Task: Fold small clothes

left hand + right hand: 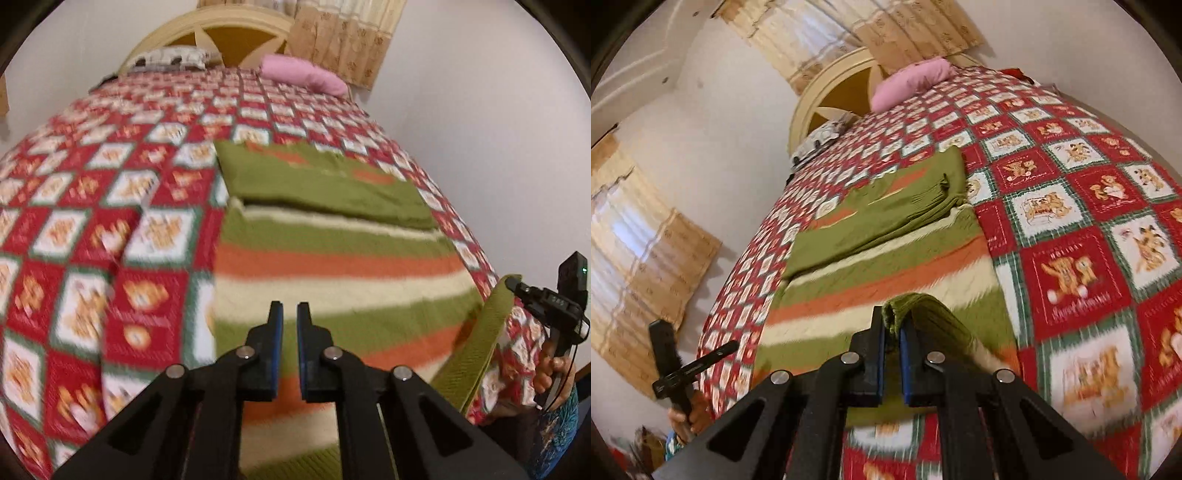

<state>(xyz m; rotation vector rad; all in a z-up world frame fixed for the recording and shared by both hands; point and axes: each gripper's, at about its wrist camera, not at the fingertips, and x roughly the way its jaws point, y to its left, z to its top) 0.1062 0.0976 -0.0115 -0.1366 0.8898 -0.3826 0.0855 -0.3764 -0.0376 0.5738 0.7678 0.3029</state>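
Beside the pink pillow's (908, 83) bed, my right tongs (892, 332) pinch the soft, light green-orange-cream striped knitted jumper's (886, 273) hem; left tongs (290, 321) hover slightly parted, holding nothing.

Both wrist views overlook the bed (110, 221) lengthwise.

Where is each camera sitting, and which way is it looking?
Left wrist view: sits on the left gripper, looking along its fingers up the bed toward the headboard; the right gripper and its hand show at the right edge.
Right wrist view: sits on the right gripper, tilted, facing the same headboard; its fingers pinch the striped sweater; the left gripper shows at lower left.
Both share the sweater, the red quilt and the pink pillow.
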